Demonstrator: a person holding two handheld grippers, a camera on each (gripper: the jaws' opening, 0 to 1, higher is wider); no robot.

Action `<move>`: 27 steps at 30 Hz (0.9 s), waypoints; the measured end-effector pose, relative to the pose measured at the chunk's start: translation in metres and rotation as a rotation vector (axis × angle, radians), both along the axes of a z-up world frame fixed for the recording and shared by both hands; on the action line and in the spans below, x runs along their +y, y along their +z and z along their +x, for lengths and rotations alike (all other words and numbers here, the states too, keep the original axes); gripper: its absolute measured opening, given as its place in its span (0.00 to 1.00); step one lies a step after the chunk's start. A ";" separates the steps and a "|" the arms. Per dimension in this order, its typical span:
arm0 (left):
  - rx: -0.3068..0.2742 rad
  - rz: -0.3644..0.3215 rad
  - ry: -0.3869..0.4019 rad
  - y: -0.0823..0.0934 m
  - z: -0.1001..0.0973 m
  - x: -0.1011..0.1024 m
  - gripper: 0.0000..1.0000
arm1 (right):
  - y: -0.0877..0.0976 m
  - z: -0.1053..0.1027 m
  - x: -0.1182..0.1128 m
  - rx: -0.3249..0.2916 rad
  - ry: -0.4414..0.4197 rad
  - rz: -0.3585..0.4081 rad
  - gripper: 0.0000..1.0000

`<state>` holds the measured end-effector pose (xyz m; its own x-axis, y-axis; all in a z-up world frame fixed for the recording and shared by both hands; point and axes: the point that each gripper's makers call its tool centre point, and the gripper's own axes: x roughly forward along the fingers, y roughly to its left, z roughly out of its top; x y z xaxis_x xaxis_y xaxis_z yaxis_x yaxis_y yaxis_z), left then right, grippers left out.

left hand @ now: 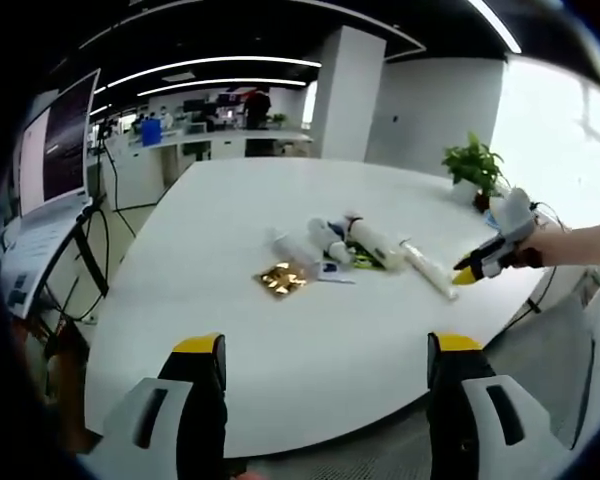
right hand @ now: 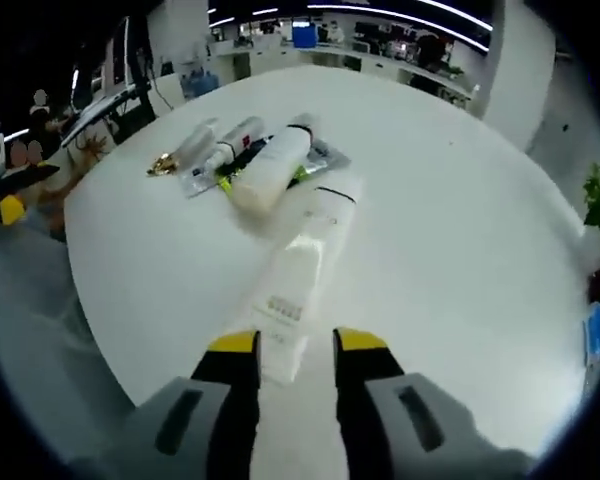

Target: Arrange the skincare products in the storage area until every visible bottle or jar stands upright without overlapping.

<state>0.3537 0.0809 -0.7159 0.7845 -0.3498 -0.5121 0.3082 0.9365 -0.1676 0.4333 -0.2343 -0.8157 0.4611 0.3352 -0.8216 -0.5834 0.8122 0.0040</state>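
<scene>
Here the right gripper (right hand: 295, 345) has its jaws around the foot of a long white tube (right hand: 305, 270) lying flat on the white table (right hand: 450, 250); whether they actually pinch it I cannot tell. The left gripper (left hand: 325, 350) hangs with jaws apart, well back from the table edge. The other products (left hand: 330, 250) lie in an overlapping heap beside a gold packet (left hand: 282, 278) (at least 3 bottles, all on their sides). A loose end-grip risks the tube swinging down, toppling, or sweeping into the heap when raised upright.
</scene>
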 end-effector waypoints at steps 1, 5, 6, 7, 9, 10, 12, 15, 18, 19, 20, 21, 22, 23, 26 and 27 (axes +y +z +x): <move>0.000 0.000 0.000 0.000 0.000 0.000 0.80 | -0.002 -0.003 0.001 0.010 -0.003 0.004 0.29; 0.000 0.001 -0.001 0.000 0.000 0.000 0.80 | -0.004 -0.012 0.012 0.032 -0.022 0.055 0.28; 0.001 0.000 -0.001 0.000 0.000 0.000 0.80 | -0.004 -0.014 0.015 0.035 -0.023 0.058 0.27; 0.000 0.000 0.000 0.000 0.000 0.000 0.80 | -0.004 -0.016 0.018 0.038 -0.022 0.066 0.28; 0.001 0.000 0.000 0.000 0.000 0.000 0.80 | -0.003 -0.019 0.025 0.041 -0.019 0.078 0.28; 0.001 0.000 0.000 0.000 0.000 0.000 0.80 | -0.003 -0.020 0.027 0.044 -0.016 0.081 0.28; 0.001 -0.001 -0.001 0.000 0.000 0.000 0.80 | -0.003 -0.022 0.034 0.047 -0.006 0.088 0.27; 0.001 0.000 0.000 0.000 0.000 0.000 0.80 | -0.002 -0.025 0.044 0.052 0.010 0.100 0.27; 0.000 0.000 0.002 0.000 0.000 0.000 0.80 | -0.002 -0.026 0.054 0.059 0.034 0.107 0.27; -0.001 0.000 0.003 0.000 0.000 0.000 0.80 | -0.002 -0.026 0.055 0.060 0.037 0.107 0.27; -0.001 0.000 0.004 0.001 0.000 0.001 0.80 | -0.002 -0.026 0.058 0.061 0.044 0.106 0.27; -0.002 -0.001 0.005 0.001 0.000 0.001 0.80 | -0.002 -0.025 0.060 0.061 0.049 0.106 0.27; -0.002 -0.001 0.006 0.001 0.000 0.001 0.80 | -0.002 -0.025 0.063 0.062 0.057 0.106 0.27; -0.003 0.000 0.006 0.001 0.000 0.001 0.80 | -0.001 -0.024 0.065 0.062 0.062 0.106 0.27; -0.004 -0.001 0.008 0.001 0.000 0.001 0.80 | 0.000 -0.021 0.071 0.059 0.085 0.103 0.27; -0.005 -0.001 0.009 0.001 0.000 0.002 0.80 | 0.000 -0.020 0.073 0.057 0.094 0.101 0.27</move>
